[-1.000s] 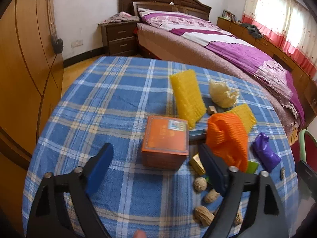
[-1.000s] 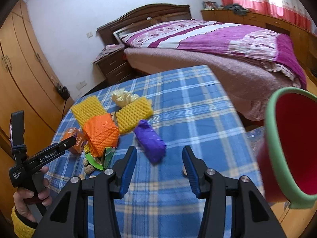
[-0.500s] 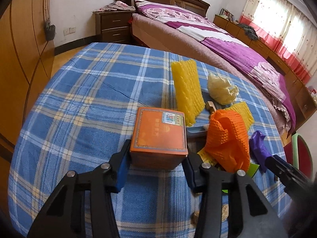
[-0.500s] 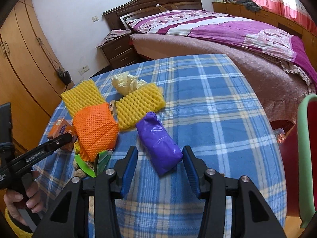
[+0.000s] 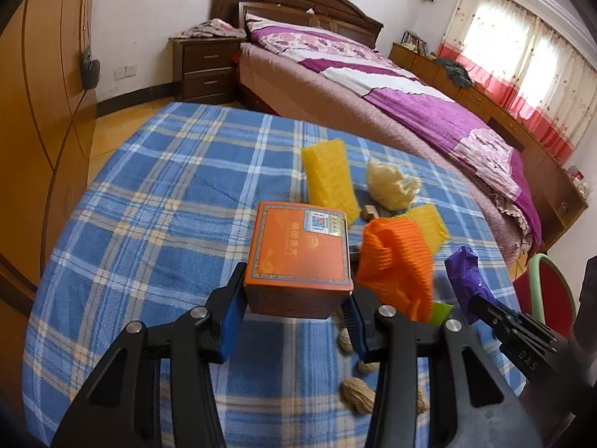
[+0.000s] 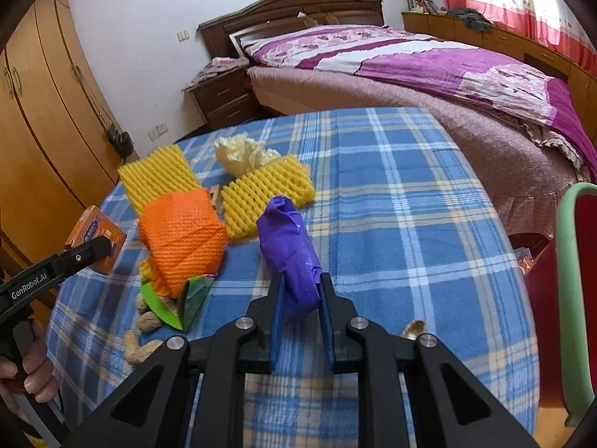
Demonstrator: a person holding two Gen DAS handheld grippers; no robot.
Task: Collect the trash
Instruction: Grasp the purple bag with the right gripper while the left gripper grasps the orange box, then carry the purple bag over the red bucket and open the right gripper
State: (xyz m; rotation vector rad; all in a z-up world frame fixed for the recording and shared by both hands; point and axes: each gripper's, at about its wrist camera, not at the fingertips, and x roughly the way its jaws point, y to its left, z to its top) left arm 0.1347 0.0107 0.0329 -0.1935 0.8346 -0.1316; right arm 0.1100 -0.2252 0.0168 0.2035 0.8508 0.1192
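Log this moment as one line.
left tool: shut on box | right tool: just closed on purple bag | rest: on table

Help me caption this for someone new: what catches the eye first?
The two grips: the left gripper clamps an orange box, the right gripper pinches a purple bag. Between them, orange netting and yellow netting lie bright on the blue plaid tablecloth, with a purple-covered bed behind.
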